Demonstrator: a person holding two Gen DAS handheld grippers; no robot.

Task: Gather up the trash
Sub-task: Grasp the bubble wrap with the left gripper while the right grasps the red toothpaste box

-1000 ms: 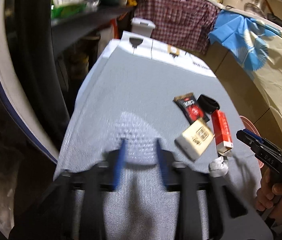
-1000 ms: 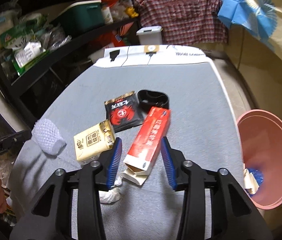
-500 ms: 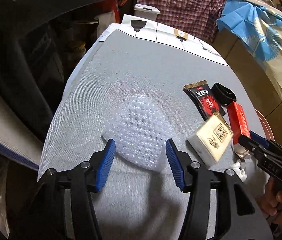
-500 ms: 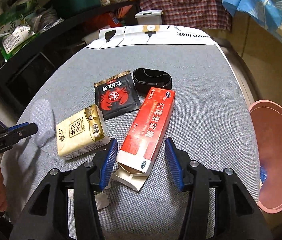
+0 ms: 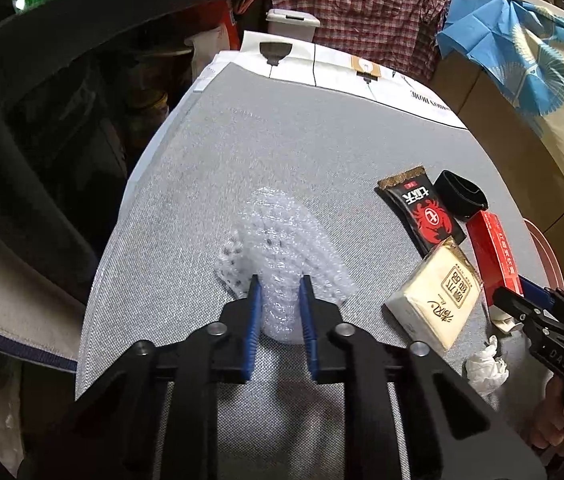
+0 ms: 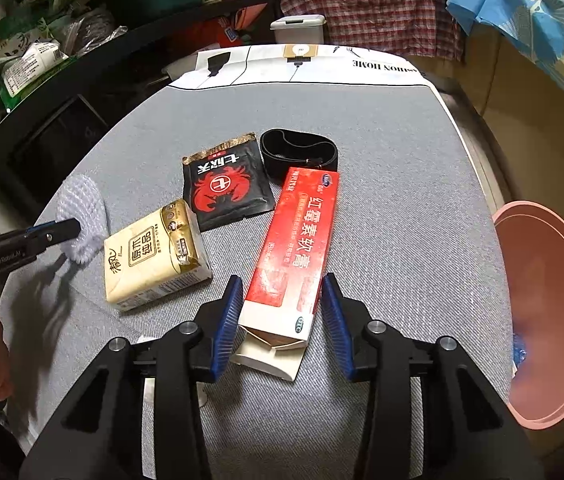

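A sheet of clear bubble wrap [image 5: 282, 248] lies on the grey table [image 5: 302, 140]. My left gripper [image 5: 280, 300] is closing on its near edge, and the wrap is bunched up between the blue pads. My right gripper [image 6: 280, 296] points down over the near, open end of a red ointment box [image 6: 302, 232]. Its jaws are closing with the box between them, and a thin gap shows at each pad. A pink bin [image 6: 554, 280] stands off the table's right edge.
A cream tissue pack [image 6: 153, 252], a black and red crab sachet [image 6: 225, 184] and a black band [image 6: 300, 152] lie by the box. A crumpled white paper [image 5: 486, 368] sits near the front. Cluttered shelves [image 6: 41, 60] line the left side.
My left gripper came forward onto the bubble wrap and its jaws narrowed on it. My right gripper sank over the red box and its jaws drew in a little.
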